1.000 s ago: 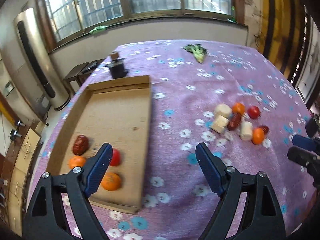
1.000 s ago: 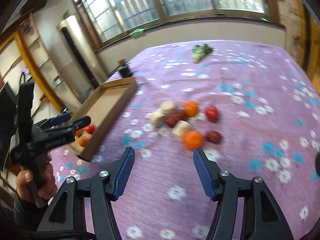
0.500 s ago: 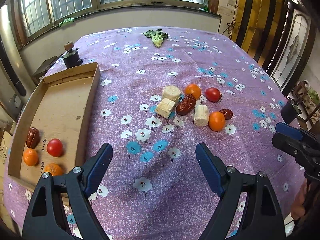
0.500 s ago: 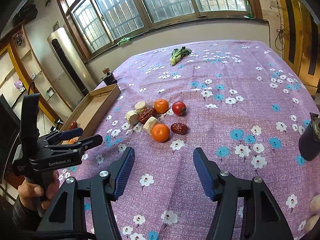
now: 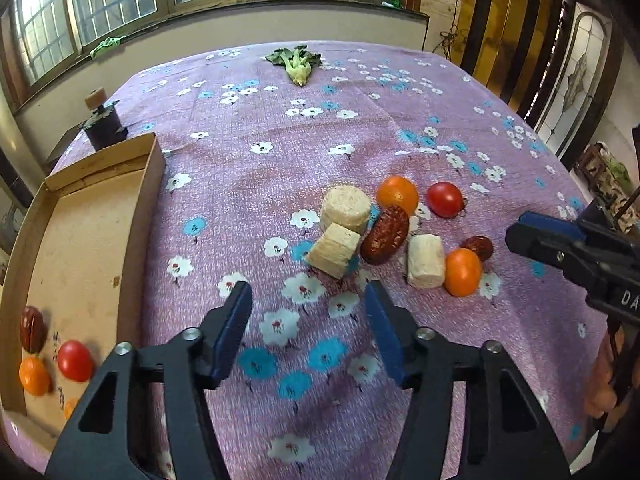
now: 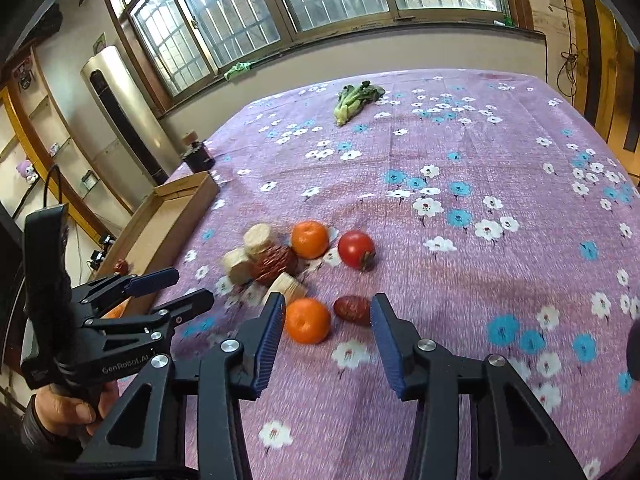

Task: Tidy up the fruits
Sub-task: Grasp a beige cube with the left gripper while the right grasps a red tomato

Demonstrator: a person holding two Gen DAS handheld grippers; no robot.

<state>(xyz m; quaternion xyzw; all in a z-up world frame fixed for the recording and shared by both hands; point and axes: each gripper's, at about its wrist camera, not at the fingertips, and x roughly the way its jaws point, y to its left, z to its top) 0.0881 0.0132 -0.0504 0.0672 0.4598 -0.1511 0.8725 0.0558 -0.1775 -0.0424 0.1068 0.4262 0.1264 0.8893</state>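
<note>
Left wrist view: left tool [image 5: 306, 300] hangs over the purple flowered surface [image 5: 248, 184], short of the fruit cluster. Its jaws have just been closing; they are still apart, with only cloth between them, nothing held. Cluster, near to far: pale cut block [image 5: 334, 251], pale round piece [image 5: 346, 209], large dark red date [image 5: 385, 234], pale cylinder [image 5: 426, 261], near orange [image 5: 463, 271], small date [image 5: 477, 247], far orange [image 5: 397, 195], tomato [image 5: 445, 199]. The large date touches the block and the far orange; the near orange touches the cylinder. Cardboard tray [image 5: 150, 184] lies at the left edge of the surface and contains a date [image 5: 31, 329], a tomato [image 5: 75, 360], an orange [image 5: 33, 376] and a second orange [image 5: 70, 407] partly hidden by the tool frame. Leafy green vegetable [image 5: 295, 63] lies at the far end, well apart from the fruit. A small dark object [image 5: 103, 124] stands beyond the tray.

Right wrist view: right tool [image 6: 327, 312] is low over the surface. Its jaws have just been closing; the near orange [image 6: 307, 320] and small date [image 6: 353, 310] lie between the blue pads. The left pad is just beside the orange; contact cannot be confirmed, and a gap shows by the right pad. Not gripping. A hand [image 6: 66, 412] holds the left tool's handle at lower left.
</note>
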